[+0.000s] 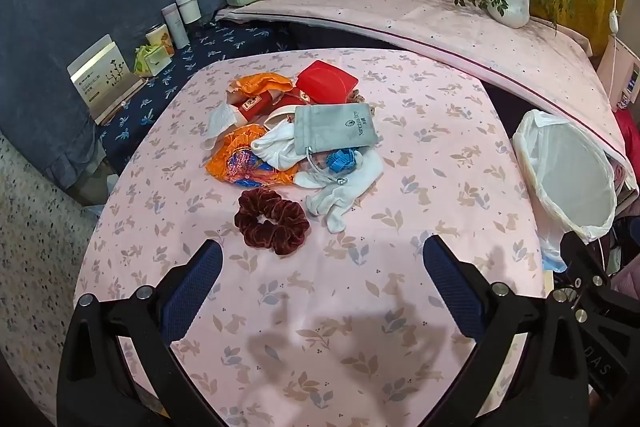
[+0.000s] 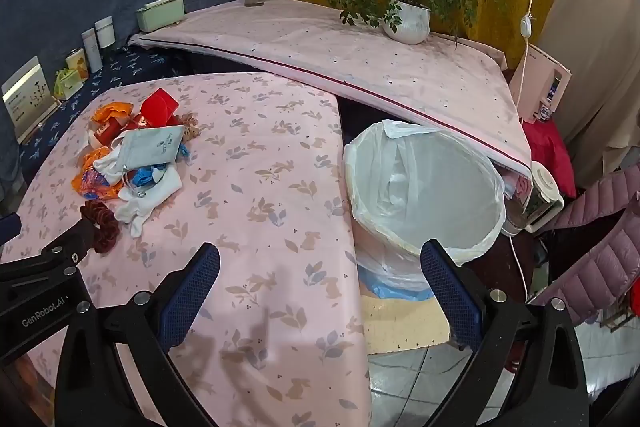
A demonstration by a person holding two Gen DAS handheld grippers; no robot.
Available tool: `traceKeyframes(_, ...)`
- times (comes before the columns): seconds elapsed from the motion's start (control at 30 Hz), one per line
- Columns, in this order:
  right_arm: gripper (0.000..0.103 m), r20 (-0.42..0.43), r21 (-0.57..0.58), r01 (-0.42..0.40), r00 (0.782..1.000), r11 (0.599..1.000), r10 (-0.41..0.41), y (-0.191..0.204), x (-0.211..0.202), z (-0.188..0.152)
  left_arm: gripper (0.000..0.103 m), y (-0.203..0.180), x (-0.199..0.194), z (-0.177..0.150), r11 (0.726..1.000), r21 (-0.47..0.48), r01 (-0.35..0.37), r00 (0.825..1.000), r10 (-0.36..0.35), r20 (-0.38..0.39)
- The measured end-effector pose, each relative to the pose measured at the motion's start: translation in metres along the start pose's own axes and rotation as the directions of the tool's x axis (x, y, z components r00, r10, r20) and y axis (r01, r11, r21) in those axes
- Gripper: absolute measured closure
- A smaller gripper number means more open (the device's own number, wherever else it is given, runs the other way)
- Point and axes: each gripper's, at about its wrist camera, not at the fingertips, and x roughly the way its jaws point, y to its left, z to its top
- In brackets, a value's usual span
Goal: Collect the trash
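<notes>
Clutter (image 1: 296, 135) sits heaped on the pink surface (image 1: 420, 155) beside a lined bin (image 2: 424, 187), both grippers' jaws spread, holding nothing.

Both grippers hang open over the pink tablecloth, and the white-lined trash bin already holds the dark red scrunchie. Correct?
Not quite. The scrunchie lies on the tablecloth beside the pile; the left wrist view shows it. The trash bin looks empty. Both grippers are open.
</notes>
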Motion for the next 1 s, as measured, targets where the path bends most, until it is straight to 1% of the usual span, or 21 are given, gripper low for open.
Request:
traceKeyframes(0.03,0.007,-0.004,0.010,-0.010,1.000,1.000,0.010,-0.001,0.000,0.000,0.007,0.000,0.000,0.000,1.000,0.000,-0.001,1.000,0.001,0.001)
traceKeyframes(0.23,0.007,-0.002,0.001,0.002,1.000,1.000,-0.002,-0.004,-0.001,-0.001,0.007,-0.003,0.000,0.000,1.000,-0.002,-0.005,1.000,0.005,0.002)
traceKeyframes(0.27,0.007,-0.002,0.002,0.004,1.000,1.000,-0.004,-0.005,-0.001,-0.001,0.007,0.000,0.000,0.000,1.000,-0.004,0.006,1.000,-0.006,0.002)
traceKeyframes(0.33,0.007,-0.004,0.004,0.000,1.000,1.000,0.000,0.000,0.002,-0.001,0.007,0.000,0.000,0.000,1.000,-0.005,0.005,1.000,-0.005,0.005)
traceKeyframes(0.67,0.007,-0.009,-0.004,-0.003,1.000,1.000,0.003,0.000,0.003,0.000,0.007,0.001,0.002,-0.006,1.000,-0.012,0.003,1.000,-0.003,0.010)
traceKeyframes(0.7,0.007,-0.009,-0.003,-0.003,1.000,1.000,0.003,0.000,0.003,0.001,0.007,0.006,-0.001,0.000,1.000,-0.010,0.003,1.000,-0.003,0.010)
traceKeyframes(1.0,0.007,-0.007,0.001,-0.002,1.000,1.000,0.002,0.002,0.004,0.001,0.007,0.006,0.000,0.003,1.000,-0.014,-0.003,1.000,0.003,0.011)
